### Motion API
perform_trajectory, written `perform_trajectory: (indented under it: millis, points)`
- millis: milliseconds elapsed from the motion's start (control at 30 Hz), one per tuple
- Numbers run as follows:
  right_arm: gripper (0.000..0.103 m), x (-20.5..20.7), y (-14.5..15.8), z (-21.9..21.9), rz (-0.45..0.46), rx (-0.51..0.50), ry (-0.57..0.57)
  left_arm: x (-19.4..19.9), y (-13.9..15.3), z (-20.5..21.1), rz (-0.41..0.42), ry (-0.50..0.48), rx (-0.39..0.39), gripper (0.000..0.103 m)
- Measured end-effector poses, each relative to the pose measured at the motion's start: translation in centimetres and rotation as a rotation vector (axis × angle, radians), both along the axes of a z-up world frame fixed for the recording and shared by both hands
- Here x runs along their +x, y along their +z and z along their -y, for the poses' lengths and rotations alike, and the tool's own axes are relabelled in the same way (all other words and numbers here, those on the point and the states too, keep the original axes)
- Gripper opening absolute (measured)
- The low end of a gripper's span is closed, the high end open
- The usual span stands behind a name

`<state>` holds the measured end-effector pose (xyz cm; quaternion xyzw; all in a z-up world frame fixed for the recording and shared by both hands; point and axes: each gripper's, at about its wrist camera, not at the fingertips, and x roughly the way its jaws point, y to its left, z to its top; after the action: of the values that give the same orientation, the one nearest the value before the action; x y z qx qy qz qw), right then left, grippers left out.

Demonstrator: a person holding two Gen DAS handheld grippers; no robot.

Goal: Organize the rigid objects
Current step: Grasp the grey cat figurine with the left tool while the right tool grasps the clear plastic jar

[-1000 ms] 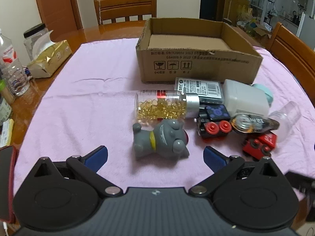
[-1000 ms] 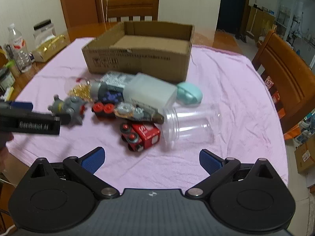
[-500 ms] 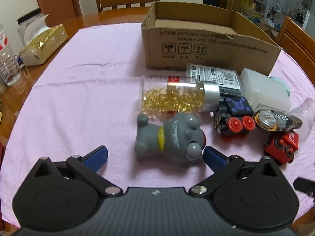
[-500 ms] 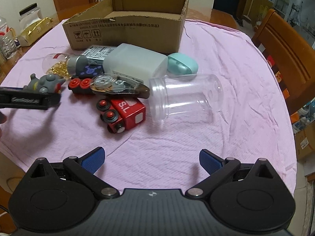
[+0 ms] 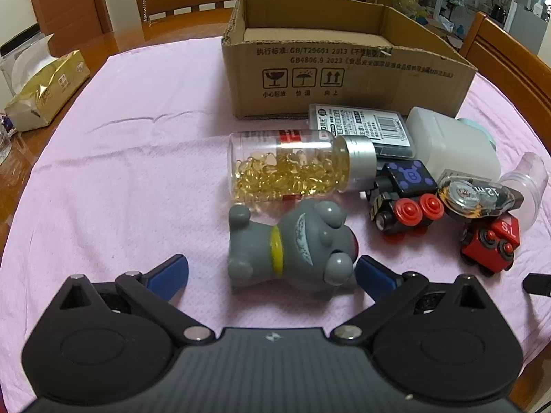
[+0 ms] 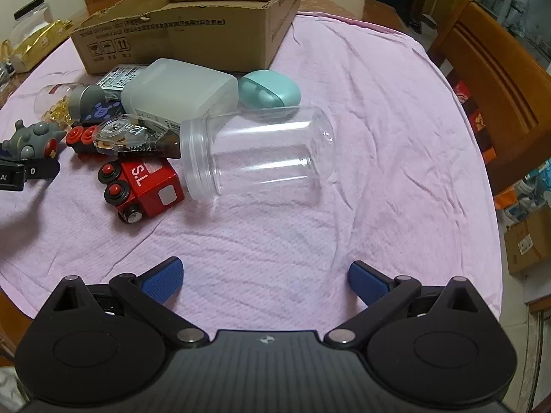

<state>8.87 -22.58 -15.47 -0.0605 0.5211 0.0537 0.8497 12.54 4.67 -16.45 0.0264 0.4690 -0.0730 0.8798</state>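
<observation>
Round wooden table covered by a pink textured cloth

Ahead of the left claw, a brown open cardboard box and a gold tissue pack, far left, are carried.

one cardboard box sits at the upper centre of the left wrist frame. two toy trains lie at the right of that frame: a black train and a red train. there is one grey toy figure at the lower centre, one capsule bottle just above it, one barcoded flat pack, one white plastic box and one tape dispenser. in the right wrist frame, one clear jar lies at the centre and one teal case above it. two wooden chairs and one gold tissue pack fill the edges.
</observation>
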Motion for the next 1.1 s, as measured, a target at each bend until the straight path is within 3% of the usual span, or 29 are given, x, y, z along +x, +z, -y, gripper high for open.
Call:
perform_trajectory:
  millis: [333,433,500,567,633,800,1100]
  points:
    - [0.103,-0.9,-0.2,0.6,0.065,0.015,0.08,0.3,0.0,0.8,-0.01,0.061,0.008,0.103]
    - [0.103,-1.0,-0.2,0.8,0.074,0.018,0.112,0.0,0.2,1.6,0.011,0.078,0.044,0.101]
    - [0.103,-1.1,-0.2,0.9,0.079,0.019,0.13,-0.2,0.5,2.0,0.027,0.081,0.063,0.096]
    - [0.103,-1.0,-0.1,1.0,0.072,0.02,0.15,-0.4,0.8,2.3,0.032,0.086,0.059,0.08]
    - [0.103,-0.6,0.0,1.1,0.057,0.022,0.165,-0.4,1.0,2.5,0.028,0.096,0.047,0.074]
    - [0.103,0.4,0.9,1.8,0.071,0.096,0.158,-0.4,1.0,2.7,0.034,0.114,0.05,0.074]
    - [0.103,2.9,2.2,0.7,0.149,0.094,0.189,-0.3,1.0,2.7,0.027,0.121,0.048,0.074]
